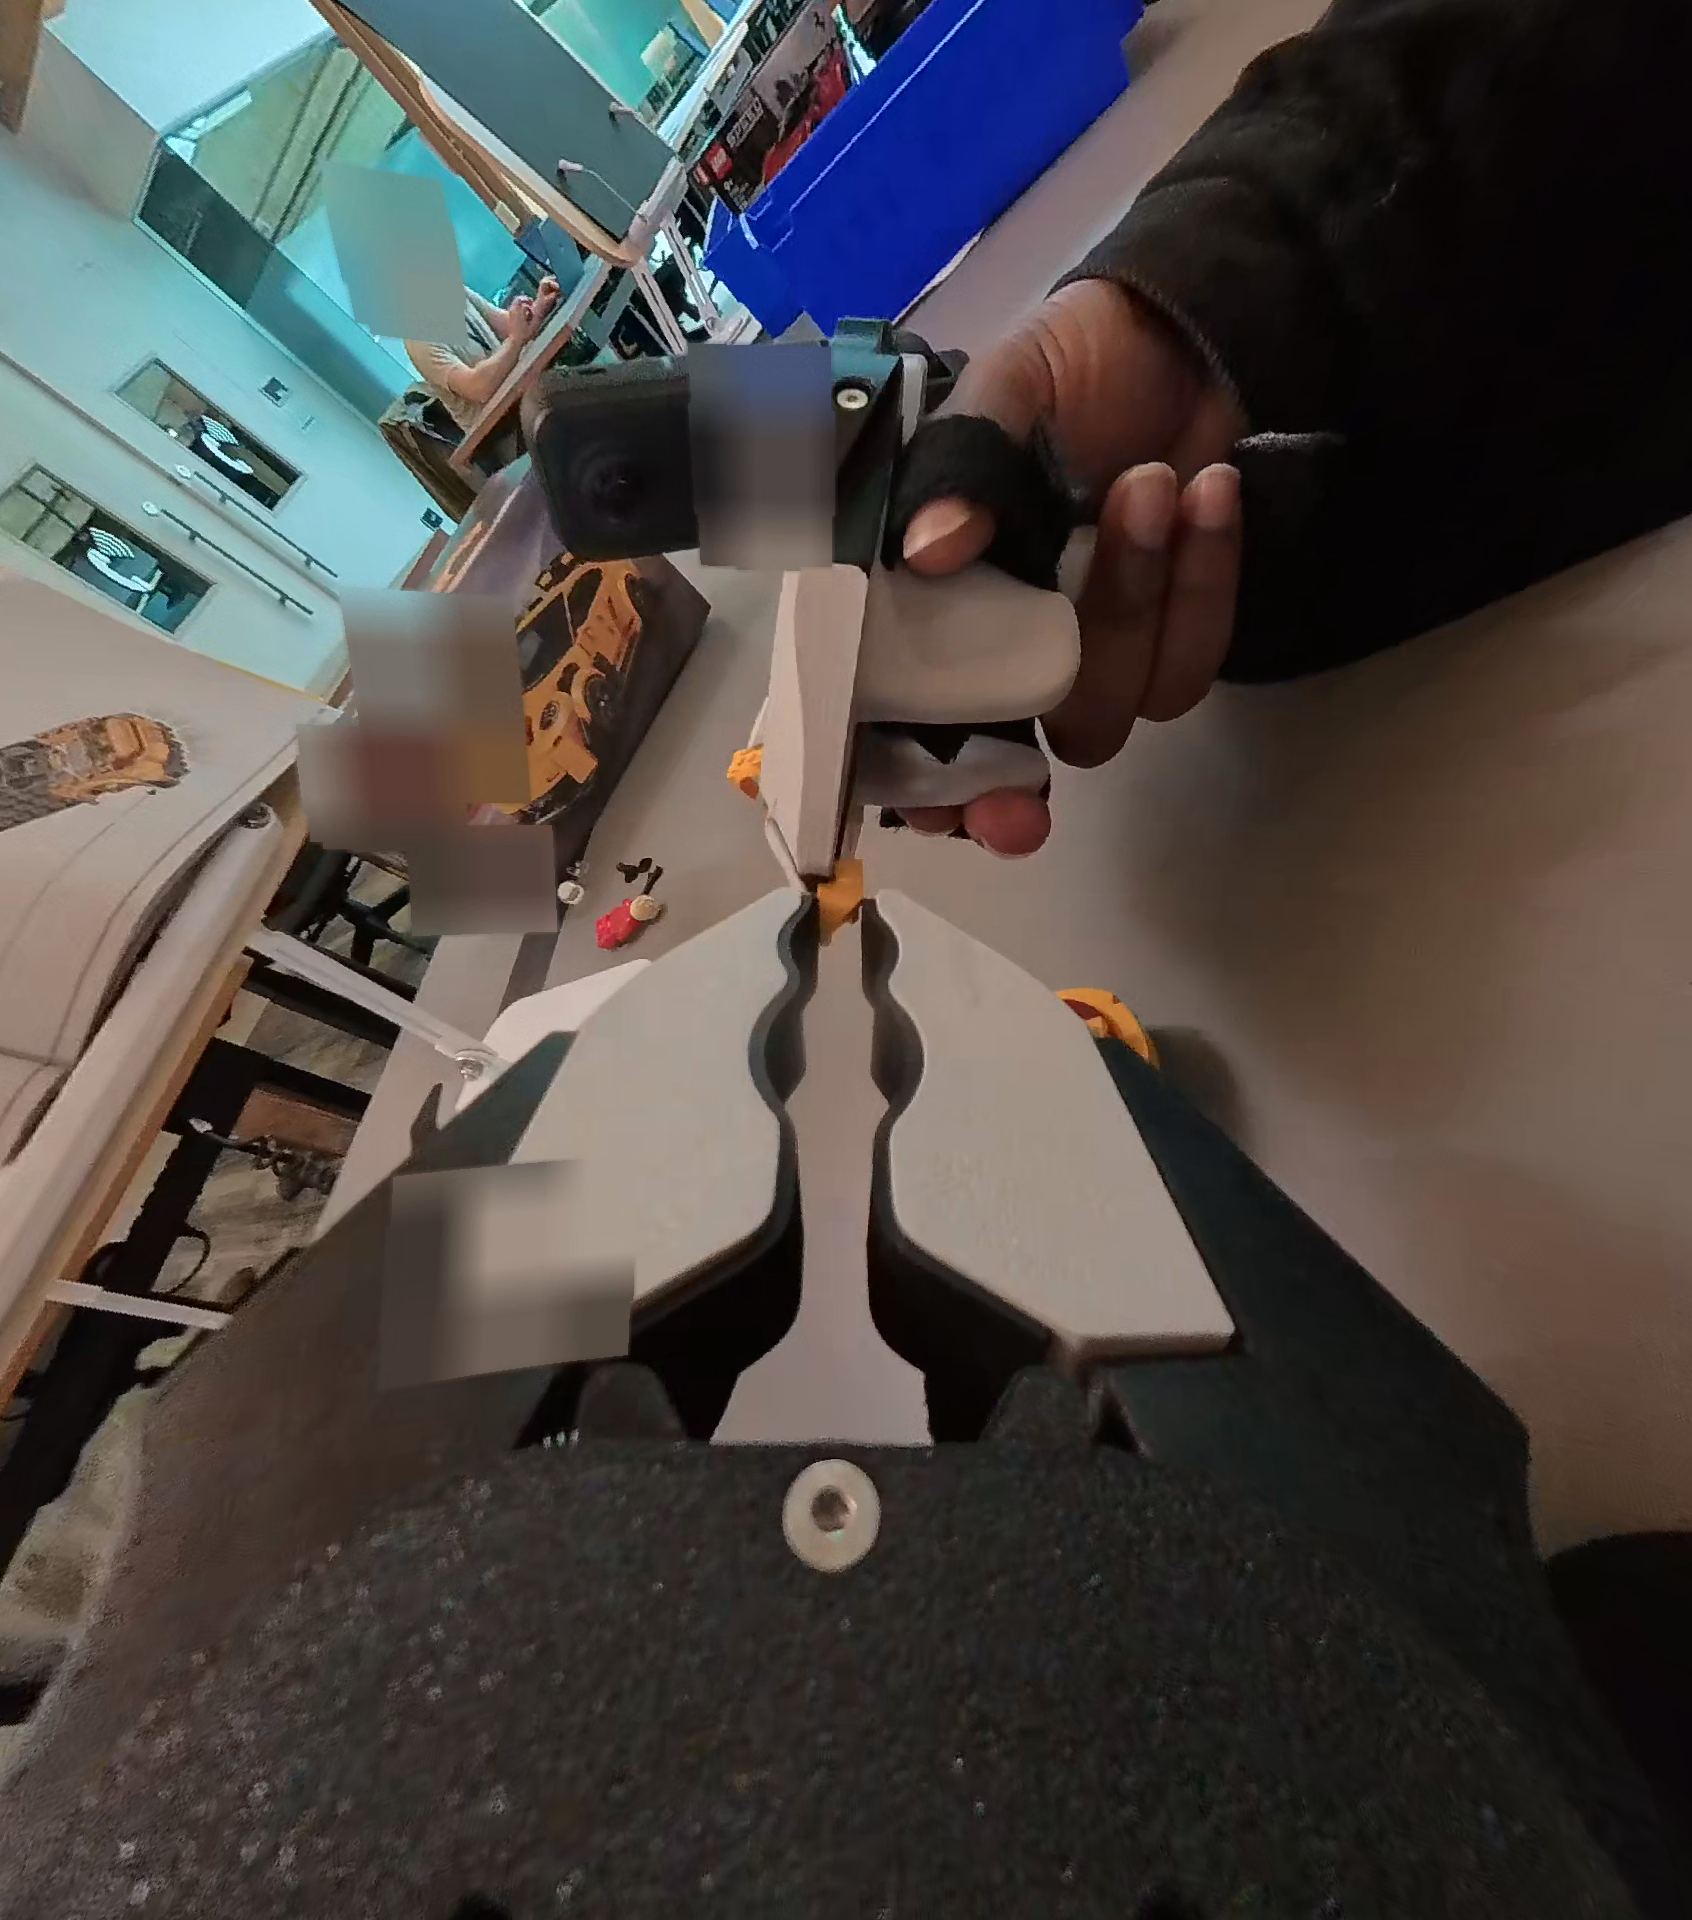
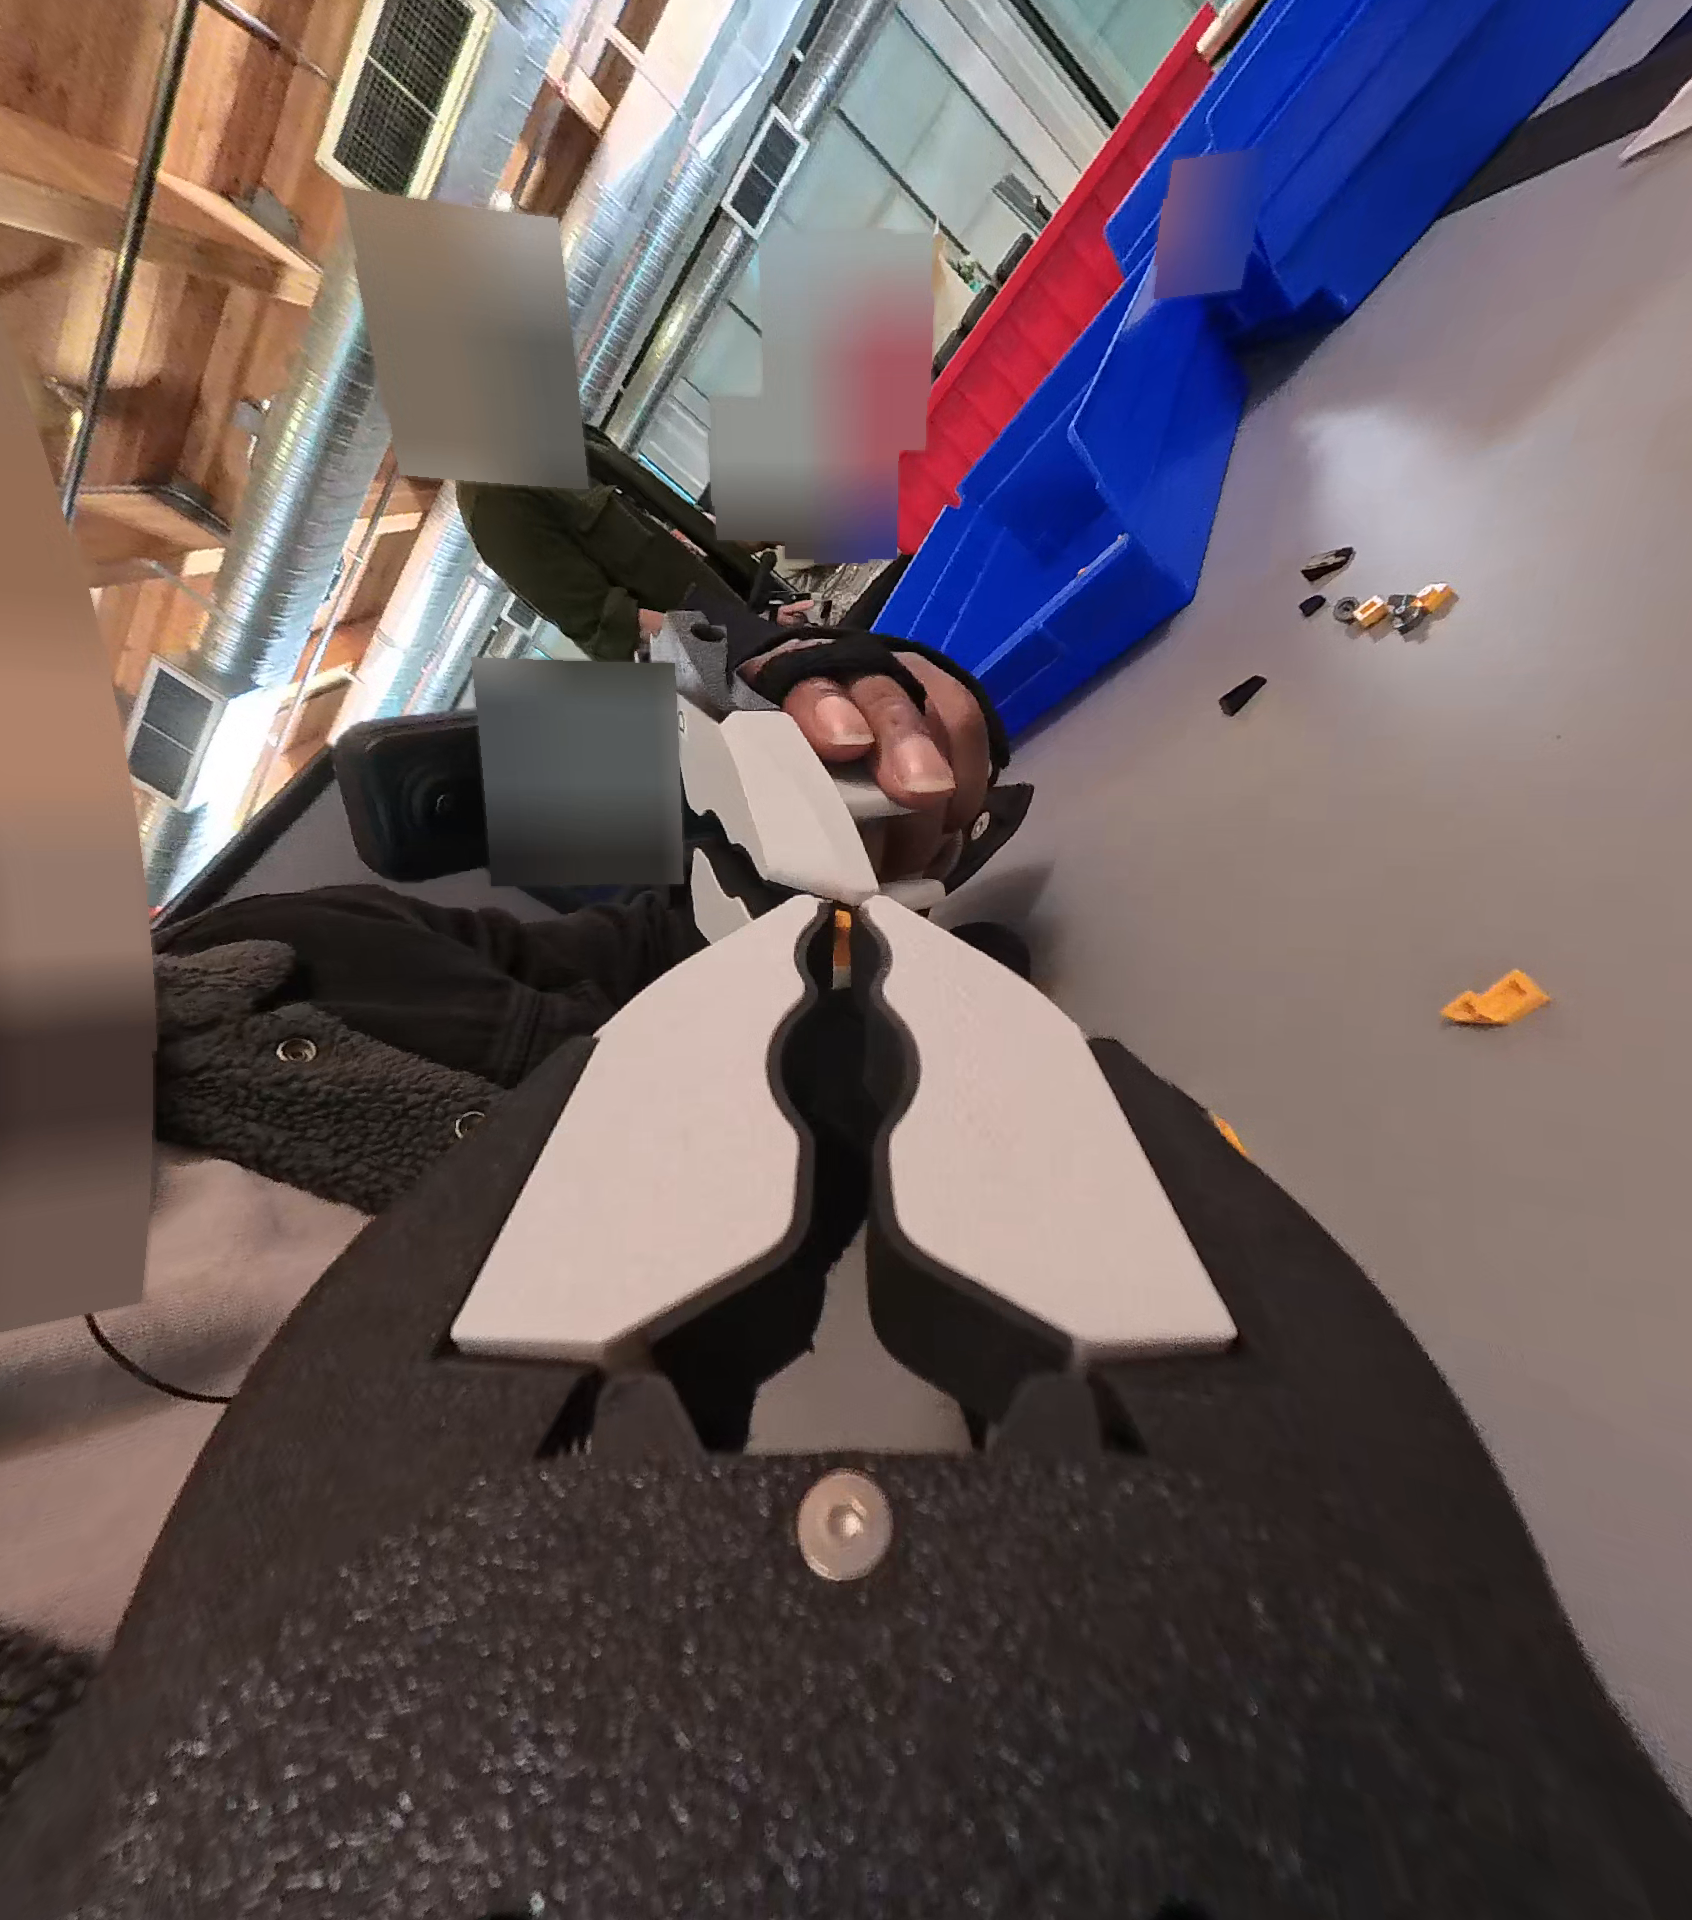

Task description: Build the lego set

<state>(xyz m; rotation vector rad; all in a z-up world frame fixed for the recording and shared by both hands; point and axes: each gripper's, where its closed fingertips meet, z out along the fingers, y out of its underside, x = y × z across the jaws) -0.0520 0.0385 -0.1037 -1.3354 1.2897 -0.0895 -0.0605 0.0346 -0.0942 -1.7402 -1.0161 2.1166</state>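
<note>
You're mid-join: your left gripper and right gripper both pinch the orange piece tip to tip, so next press squarely without twisting.

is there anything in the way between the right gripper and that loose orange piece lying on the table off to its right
Nothing visible stands between them. The orange piece lies alone on bare grey table. But the right gripper already pinches a small orange part, met tip to tip by the left gripper.
</note>
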